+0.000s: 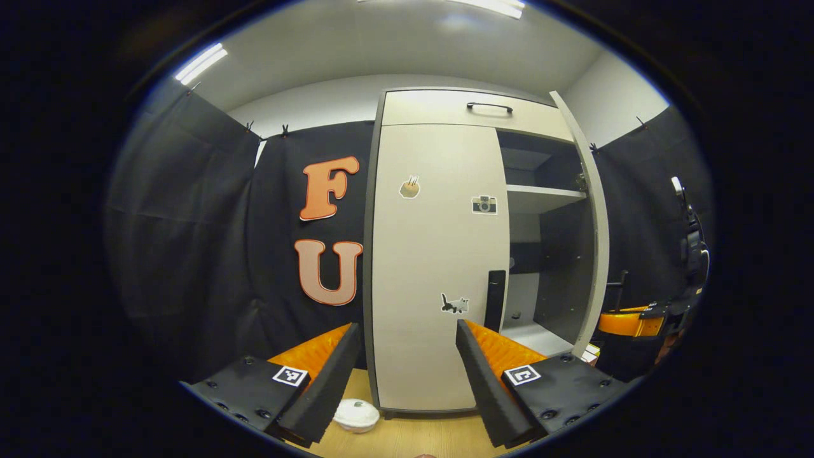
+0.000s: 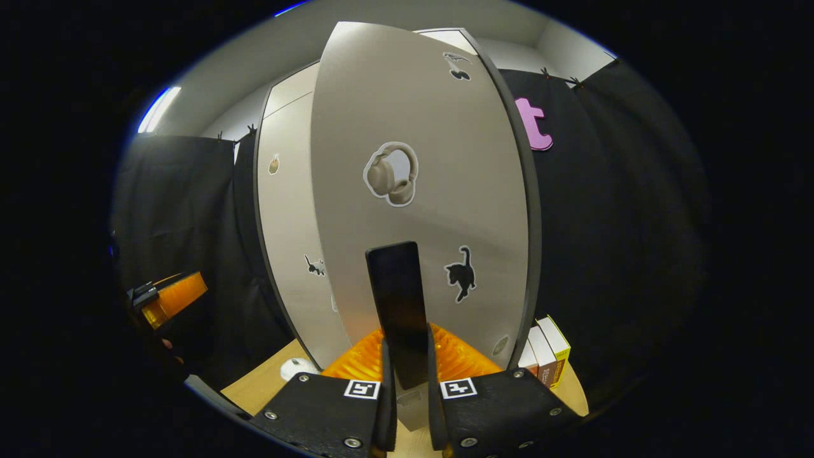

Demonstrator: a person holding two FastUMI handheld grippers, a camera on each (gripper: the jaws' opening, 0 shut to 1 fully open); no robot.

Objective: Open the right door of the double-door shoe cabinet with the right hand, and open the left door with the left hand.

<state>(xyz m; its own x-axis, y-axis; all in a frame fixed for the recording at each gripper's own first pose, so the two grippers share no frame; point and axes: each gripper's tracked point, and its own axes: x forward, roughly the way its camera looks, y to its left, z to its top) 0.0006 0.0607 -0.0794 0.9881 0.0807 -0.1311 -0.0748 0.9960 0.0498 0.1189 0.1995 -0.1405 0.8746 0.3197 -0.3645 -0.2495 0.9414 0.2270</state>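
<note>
Meanwhile, right tongs (image 2: 407, 375) clamped on right door's handle (image 2: 397, 305), door ajar, left tongs (image 1: 407, 375) released before closed left door (image 1: 432, 254)

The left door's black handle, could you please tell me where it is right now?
In the left gripper view, the black handle stands on the closed left door's right edge, beside the cat sticker, above the open left tool.

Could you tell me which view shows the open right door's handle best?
The right gripper view: the right door's black handle stands close and central, clamped between the right gripper fingers. In the left gripper view the right door shows edge-on, its handle unseen.
</note>
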